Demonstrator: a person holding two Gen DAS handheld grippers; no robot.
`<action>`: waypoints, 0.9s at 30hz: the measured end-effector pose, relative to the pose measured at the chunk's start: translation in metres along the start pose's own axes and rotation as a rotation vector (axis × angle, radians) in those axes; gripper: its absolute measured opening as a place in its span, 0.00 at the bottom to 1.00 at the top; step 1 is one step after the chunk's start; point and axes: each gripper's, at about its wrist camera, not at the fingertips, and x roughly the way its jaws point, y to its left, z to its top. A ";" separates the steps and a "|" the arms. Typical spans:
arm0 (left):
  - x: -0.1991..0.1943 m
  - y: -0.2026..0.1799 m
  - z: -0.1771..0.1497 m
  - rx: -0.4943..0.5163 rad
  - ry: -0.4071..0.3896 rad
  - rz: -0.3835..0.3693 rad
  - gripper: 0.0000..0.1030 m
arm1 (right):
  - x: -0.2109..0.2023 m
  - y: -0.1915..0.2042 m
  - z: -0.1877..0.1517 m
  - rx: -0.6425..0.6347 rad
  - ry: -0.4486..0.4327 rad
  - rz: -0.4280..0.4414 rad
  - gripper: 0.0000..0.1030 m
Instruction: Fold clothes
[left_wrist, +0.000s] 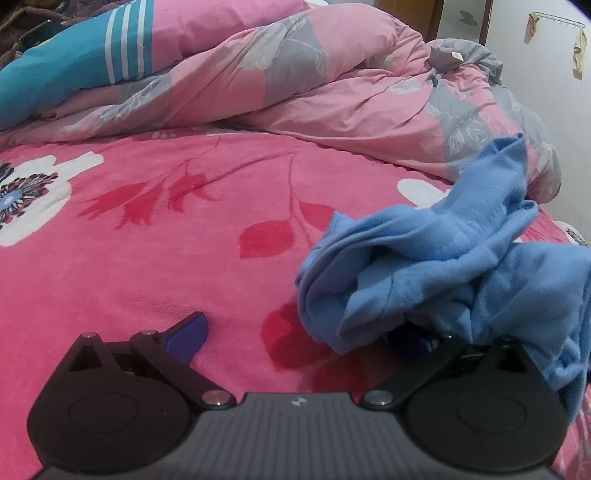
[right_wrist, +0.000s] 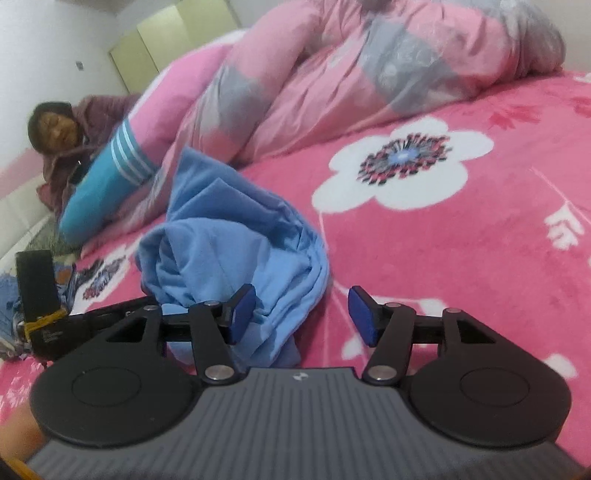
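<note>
The blue garment (right_wrist: 236, 236) lies crumpled in a heap on the pink flowered blanket (right_wrist: 461, 266), not yet spread or squared; no fold is readable in it. In the right wrist view the heap sits just ahead and to the left of my right gripper (right_wrist: 301, 314), whose jaws stand apart with nothing between the pads; cloth runs behind and under the left pad only. My left gripper (left_wrist: 306, 332) is also spread wide: its left finger (left_wrist: 186, 334) is bare over the blanket, while the other is buried under the garment's lower edge, so I cannot tell if it touches cloth. Judgement: both tools flank the heap to find an edge for spreading. A bunched pink-and-grey quilt (left_wrist: 332, 92) lies behind, well apart.
</note>
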 end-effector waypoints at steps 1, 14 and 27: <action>0.000 0.000 0.000 -0.001 0.000 -0.001 1.00 | 0.003 0.001 0.006 0.008 0.009 -0.005 0.54; 0.002 0.000 0.002 0.004 0.003 0.004 1.00 | 0.000 0.017 -0.014 -0.125 0.090 -0.020 0.53; 0.003 -0.002 0.003 0.022 0.009 0.019 1.00 | 0.014 0.015 -0.021 -0.105 0.034 -0.032 0.55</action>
